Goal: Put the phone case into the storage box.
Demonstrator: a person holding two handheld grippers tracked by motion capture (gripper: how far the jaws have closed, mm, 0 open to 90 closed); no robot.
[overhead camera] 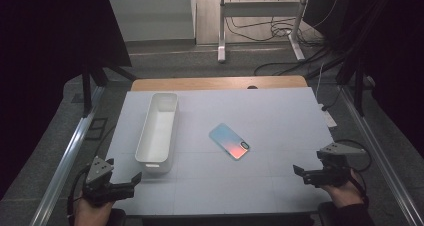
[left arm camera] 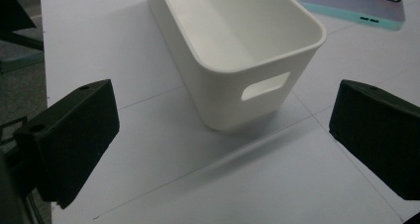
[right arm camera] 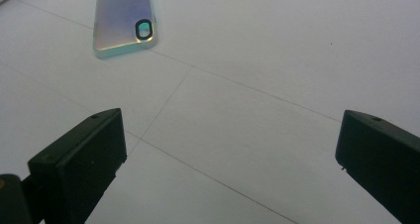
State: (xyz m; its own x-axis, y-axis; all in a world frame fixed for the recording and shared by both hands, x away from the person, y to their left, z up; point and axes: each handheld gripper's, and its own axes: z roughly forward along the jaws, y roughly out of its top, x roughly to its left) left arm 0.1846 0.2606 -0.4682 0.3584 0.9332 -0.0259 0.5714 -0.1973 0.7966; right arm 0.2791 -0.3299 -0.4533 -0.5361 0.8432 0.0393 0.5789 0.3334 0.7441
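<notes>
A long white plastic bin [overhead camera: 157, 131] stands empty on the left half of the white table [overhead camera: 270, 111]; its near end with a handle slot [left arm camera: 265, 86] faces my left gripper. An iridescent phone case [overhead camera: 229, 141] lies flat near the table's middle, camera cutout toward the near right, and its mint edge is seen too [left arm camera: 354, 3] [right arm camera: 124, 18]. My left gripper [overhead camera: 122, 182] rests at the near left corner, open and empty, just short of the bin. My right gripper [overhead camera: 305, 173] is at the near right, open, empty, pointing toward the phone case.
A wooden strip [overhead camera: 217, 82] borders the table's far edge. Metal frame rails [overhead camera: 70, 151] run along both sides. Beyond stand a desk frame and floor cables [overhead camera: 280, 28]. A white power strip [overhead camera: 329, 117] lies off the right edge.
</notes>
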